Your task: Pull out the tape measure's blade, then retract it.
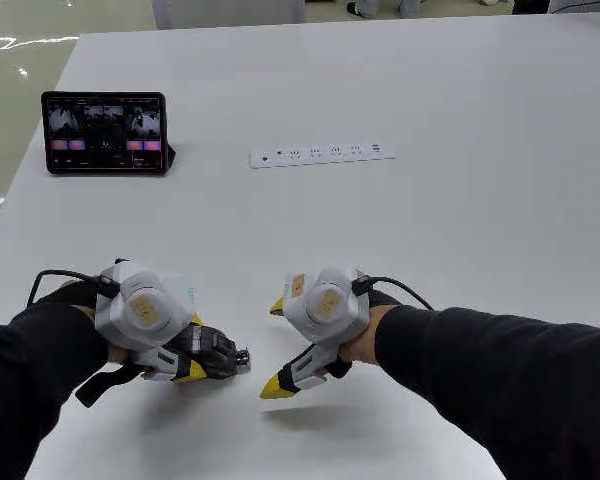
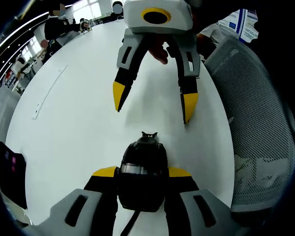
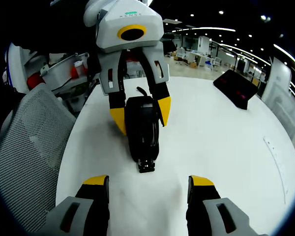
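A black tape measure [image 1: 212, 350] rests just above the white table, with my left gripper [image 1: 193, 346] shut on its case. Its blade tip [image 1: 243, 356] pokes out toward the right. In the left gripper view the tape measure [image 2: 141, 172] sits between my yellow-tipped jaws, and the right gripper [image 2: 152, 101] faces it, open. My right gripper [image 1: 277, 345] stands open a short way right of the tip, nothing between its fingers. In the right gripper view the tape measure [image 3: 142, 132] is ahead of my open gripper [image 3: 150, 183], its blade tip [image 3: 146, 167] nearest.
A tablet [image 1: 105, 131] stands at the far left of the table and a white power strip [image 1: 322, 154] lies across the middle back. A mesh chair [image 2: 255, 137] stands by the table's near edge. The table's left edge [image 1: 25, 165] is near the tablet.
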The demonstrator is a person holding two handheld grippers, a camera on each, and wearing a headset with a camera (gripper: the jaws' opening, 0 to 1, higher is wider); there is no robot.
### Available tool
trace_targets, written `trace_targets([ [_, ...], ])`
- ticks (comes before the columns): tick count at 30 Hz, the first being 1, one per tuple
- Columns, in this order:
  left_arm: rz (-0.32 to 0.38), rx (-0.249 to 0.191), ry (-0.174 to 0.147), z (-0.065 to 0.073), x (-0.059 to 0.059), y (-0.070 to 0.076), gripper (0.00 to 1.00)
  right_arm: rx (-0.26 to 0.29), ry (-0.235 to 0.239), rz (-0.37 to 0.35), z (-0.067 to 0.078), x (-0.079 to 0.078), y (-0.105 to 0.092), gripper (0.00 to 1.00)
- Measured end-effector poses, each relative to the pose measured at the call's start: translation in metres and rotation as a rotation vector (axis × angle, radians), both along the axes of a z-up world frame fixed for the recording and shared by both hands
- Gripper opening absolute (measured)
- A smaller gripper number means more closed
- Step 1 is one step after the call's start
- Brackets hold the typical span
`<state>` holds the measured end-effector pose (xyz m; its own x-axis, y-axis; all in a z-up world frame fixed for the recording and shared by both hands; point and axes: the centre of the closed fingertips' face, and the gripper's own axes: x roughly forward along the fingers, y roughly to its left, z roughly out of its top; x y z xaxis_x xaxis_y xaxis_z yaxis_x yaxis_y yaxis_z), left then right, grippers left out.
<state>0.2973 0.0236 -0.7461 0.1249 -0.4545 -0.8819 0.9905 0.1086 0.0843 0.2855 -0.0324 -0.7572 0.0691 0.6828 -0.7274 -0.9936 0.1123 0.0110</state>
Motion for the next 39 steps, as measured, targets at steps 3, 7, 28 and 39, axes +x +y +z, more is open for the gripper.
trace_targets([
  [3, 0.000, -0.003, 0.002, 0.000, 0.000, 0.000, 0.31, 0.003, 0.004, 0.012, -0.002, -0.001, 0.007, 0.52],
  [7, -0.002, -0.006, 0.003, 0.000, 0.000, 0.000, 0.31, -0.018, 0.014, 0.049, -0.008, -0.004, 0.013, 0.40],
  [28, 0.003, -0.025, 0.006, 0.000, -0.001, 0.000, 0.31, -0.085, -0.034, 0.109, -0.021, 0.000, 0.029, 0.12],
  [39, 0.007, -0.029, 0.007, 0.000, 0.000, 0.000, 0.31, -0.073, -0.007, 0.072, -0.024, 0.002, 0.030, 0.10],
])
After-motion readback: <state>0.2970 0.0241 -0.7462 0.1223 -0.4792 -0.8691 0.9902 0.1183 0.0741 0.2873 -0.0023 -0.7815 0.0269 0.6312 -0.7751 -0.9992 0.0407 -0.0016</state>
